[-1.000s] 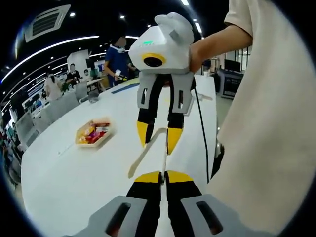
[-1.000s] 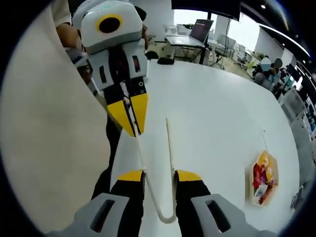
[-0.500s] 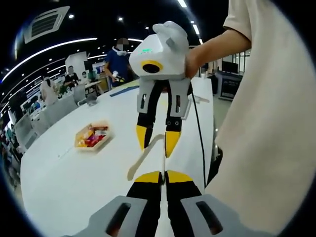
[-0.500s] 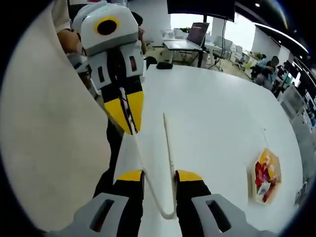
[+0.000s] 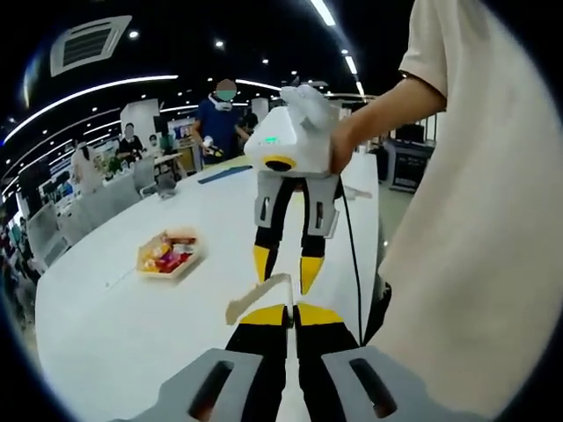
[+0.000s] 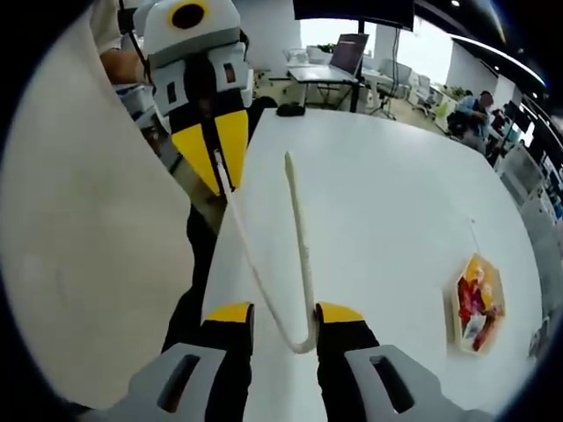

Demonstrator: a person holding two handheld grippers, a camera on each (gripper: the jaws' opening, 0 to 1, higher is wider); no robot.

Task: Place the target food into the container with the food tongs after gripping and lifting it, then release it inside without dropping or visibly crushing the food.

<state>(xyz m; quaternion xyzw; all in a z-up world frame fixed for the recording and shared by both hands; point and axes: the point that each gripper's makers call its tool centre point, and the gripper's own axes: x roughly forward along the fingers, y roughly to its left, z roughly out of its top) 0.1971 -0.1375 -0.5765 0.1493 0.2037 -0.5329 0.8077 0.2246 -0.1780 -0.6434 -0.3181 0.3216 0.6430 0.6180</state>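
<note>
1. White plastic food tongs [image 6: 295,255]: a V shape held above the white table [image 6: 387,202], its bend between the right gripper's [image 6: 286,315] jaws, which stand apart around that bend; whether they press on it I cannot tell.
2. Tongs, arm ends: 1 arm tip runs into the left gripper's [image 6: 214,163] yellow jaws, which are closed on it; the other arm tip stands free above the table.
3. Left gripper view: the left gripper [image 5: 288,314] has its jaws together on 1 end of the tongs [image 5: 257,296], with the right gripper [image 5: 286,264] facing it, held in a person's hand [image 5: 339,145].
4. Target food: a hexagonal tray [image 6: 477,303] of red and yellow food lies on the table, well apart from the tongs, near the table's far edge; it also shows in the left gripper view [image 5: 167,254].
5. Person: a beige sleeve [image 5: 493,176] beside the table.
</note>
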